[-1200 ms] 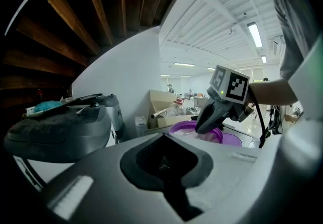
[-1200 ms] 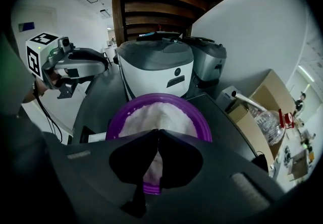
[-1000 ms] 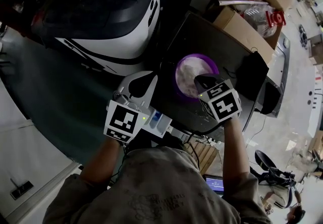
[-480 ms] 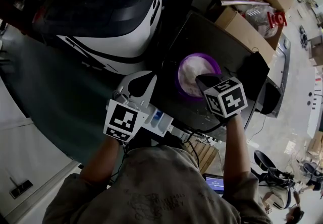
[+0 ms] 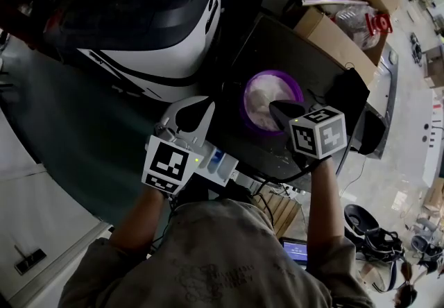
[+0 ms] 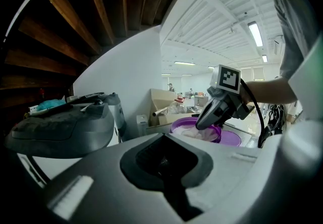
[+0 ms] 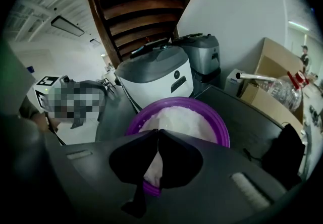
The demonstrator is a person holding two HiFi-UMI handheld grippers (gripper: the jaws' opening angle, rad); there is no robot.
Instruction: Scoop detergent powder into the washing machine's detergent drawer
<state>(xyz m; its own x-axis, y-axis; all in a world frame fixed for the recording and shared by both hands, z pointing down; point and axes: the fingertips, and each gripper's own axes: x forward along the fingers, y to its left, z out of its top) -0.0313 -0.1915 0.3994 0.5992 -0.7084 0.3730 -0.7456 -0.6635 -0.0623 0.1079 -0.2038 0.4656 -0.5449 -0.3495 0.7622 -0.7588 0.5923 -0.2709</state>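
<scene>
- The right gripper (image 7: 154, 133) has its jaws pressed together at the tips, and no scoop shows between them; only white shows through the slot lower down
- Those tips dip over the near rim of the purple bowl (image 5: 244, 104), into or just above the detergent powder (image 7: 181, 114) that fills it; I cannot tell whether they touch the powder
- The left gripper (image 5: 205, 104) is likewise closed at the tips with nothing in it, and hangs left of the bowl and apart from it, pointing away from the person
- The detergent drawer (image 5: 219, 164) sits at the near edge of the dark worktop (image 5: 312, 57), just beside the left gripper's body and between the two forearms
- As I judge it, the coming move turns on this: from the right gripper the drawer lies back toward the person and to the left, so a load must be drawn backward over the bowl's near rim
- The left gripper is nearer the drawer, but the right one is at the powder
- The drawer's long axis seems to run out toward the person, though most of it is hidden
</scene>
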